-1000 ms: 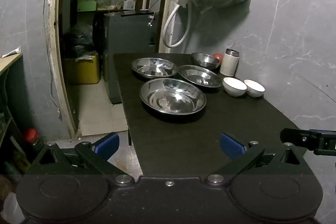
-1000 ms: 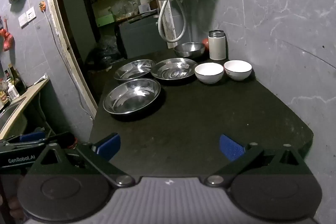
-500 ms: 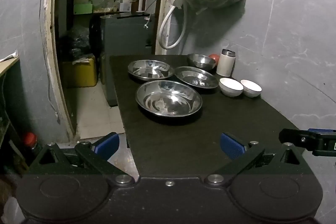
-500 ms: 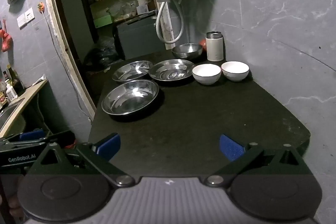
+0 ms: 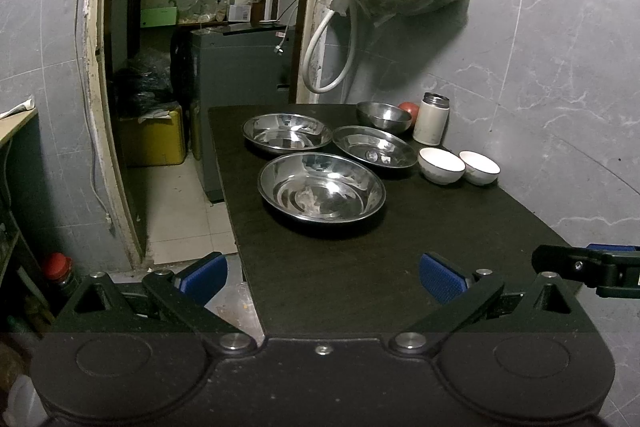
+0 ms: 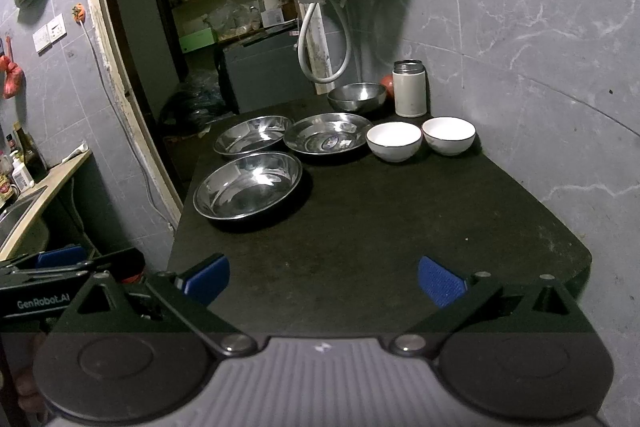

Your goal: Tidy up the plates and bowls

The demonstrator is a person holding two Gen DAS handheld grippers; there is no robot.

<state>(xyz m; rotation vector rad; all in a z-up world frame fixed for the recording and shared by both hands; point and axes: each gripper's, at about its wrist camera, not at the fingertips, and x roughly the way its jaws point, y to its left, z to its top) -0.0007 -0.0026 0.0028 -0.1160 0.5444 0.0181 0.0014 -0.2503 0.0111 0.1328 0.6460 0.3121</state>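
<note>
1. Three steel plates sit spread on my dark table [image 5: 360, 291], none stacked: the nearest plate [image 5: 322, 189] at my 12 o'clock in the left wrist view, a second plate [image 5: 287, 133] behind it at 11 o'clock, and a third plate [image 5: 374, 151] at 1 o'clock, just beside the first.
2. Two white bowls [image 6: 394, 141] stand side by side at 1 o'clock in the right wrist view, close to the tiled wall [image 6: 540, 27]; a steel bowl [image 6: 356, 97] sits behind them beside a white flask [image 6: 409, 89], with something red partly hidden between the two.
3. My left gripper [image 5: 322, 277] hangs over the table's near edge with its blue pads wide apart and nothing between them.
4. My right gripper [image 6: 324, 277] likewise hovers above bare tabletop, spread wide and empty.
5. I judge the sorting not yet begun. The nearest plate looks the sensible first pick.
6. To do it well, I should come in low and pinch the plate's thin rim squarely; polished steel may slip, so a firm, level lift matters before nesting it on another plate.
7. The white bowls sit close together, so I would take the nearer one by its rim without nudging its neighbour.
</note>
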